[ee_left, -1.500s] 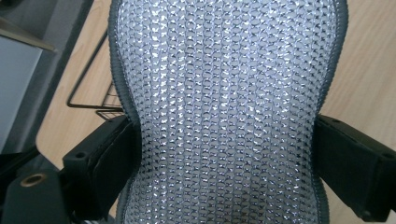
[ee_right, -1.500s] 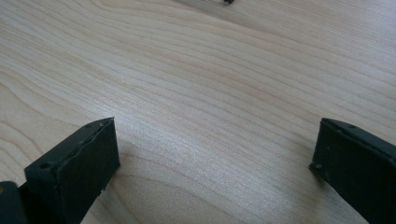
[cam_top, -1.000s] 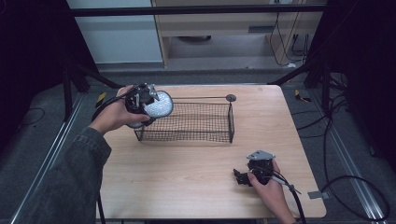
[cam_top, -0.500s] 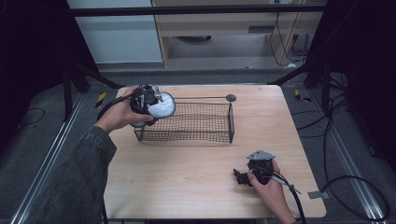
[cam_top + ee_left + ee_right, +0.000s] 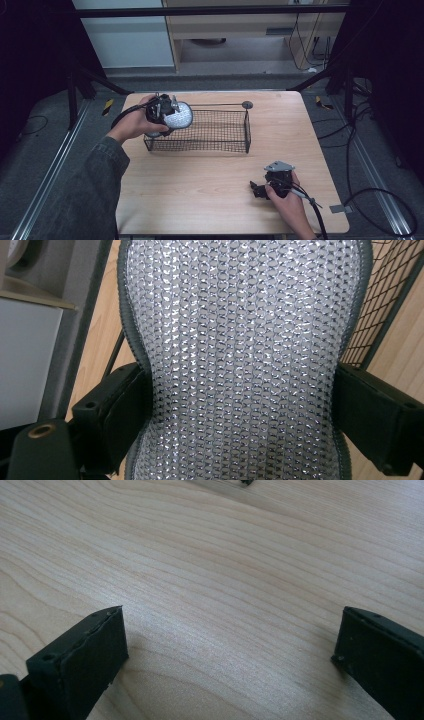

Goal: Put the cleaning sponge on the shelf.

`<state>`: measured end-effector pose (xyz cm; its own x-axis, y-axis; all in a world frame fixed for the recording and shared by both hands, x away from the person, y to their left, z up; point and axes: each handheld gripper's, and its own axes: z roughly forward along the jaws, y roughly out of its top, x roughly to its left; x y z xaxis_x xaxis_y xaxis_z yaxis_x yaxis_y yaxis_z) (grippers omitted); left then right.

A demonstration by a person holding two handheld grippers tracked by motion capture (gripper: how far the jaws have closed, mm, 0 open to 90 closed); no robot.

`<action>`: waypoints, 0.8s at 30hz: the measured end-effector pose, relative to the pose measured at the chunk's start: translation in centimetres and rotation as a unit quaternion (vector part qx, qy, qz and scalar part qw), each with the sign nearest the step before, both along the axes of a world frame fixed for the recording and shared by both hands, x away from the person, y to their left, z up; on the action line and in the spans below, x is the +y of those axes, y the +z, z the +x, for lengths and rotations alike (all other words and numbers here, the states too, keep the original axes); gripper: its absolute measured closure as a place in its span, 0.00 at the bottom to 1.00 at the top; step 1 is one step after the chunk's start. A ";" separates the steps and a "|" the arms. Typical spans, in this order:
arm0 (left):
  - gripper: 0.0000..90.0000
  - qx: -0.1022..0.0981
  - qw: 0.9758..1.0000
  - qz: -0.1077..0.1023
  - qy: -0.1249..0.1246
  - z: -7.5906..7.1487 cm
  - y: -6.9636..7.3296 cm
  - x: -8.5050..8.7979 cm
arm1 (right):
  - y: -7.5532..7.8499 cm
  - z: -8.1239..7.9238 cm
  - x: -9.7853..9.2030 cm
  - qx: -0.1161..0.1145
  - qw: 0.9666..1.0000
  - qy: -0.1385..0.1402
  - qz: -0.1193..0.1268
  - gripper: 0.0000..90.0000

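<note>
your left gripper (image 5: 167, 114) clamps the silver mesh pad (image 5: 178, 116) above the wire basket (image 5: 220, 131), likely to drop it in; your right gripper (image 5: 261, 190) rests spread apart, empty.

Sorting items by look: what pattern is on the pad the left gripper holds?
A silvery-white knitted mesh with a grey rim on the pad, best in the left gripper view.

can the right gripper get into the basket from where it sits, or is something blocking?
Probably yes. The right gripper rests open on bare table near the front edge, nothing between it and the basket. The basket's top is open; the left gripper holds a mesh pad over its left end only.
</note>
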<state>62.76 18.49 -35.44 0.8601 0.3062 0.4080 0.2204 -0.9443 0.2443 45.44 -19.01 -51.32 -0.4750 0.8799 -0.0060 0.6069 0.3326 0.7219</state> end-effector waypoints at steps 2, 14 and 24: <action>0.12 0.000 1.000 0.001 -0.003 0.1 -0.1 0.1 | 0.0 0.0 0.0 0.000 1.000 0.000 0.000 0.01; 0.12 0.000 1.000 0.002 -0.022 0.5 -0.8 -0.1 | 0.0 0.0 0.0 0.000 1.000 0.000 0.001 0.01; 0.12 -0.005 0.999 0.009 -0.036 0.8 -1.6 -0.8 | 0.0 0.0 0.0 0.000 1.000 -0.001 0.001 0.01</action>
<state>63.55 17.68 -37.01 0.8759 0.2352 0.4212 0.1488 -0.9623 0.2279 45.42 -18.99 -51.32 -0.4731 0.8810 -0.0044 0.6076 0.3299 0.7225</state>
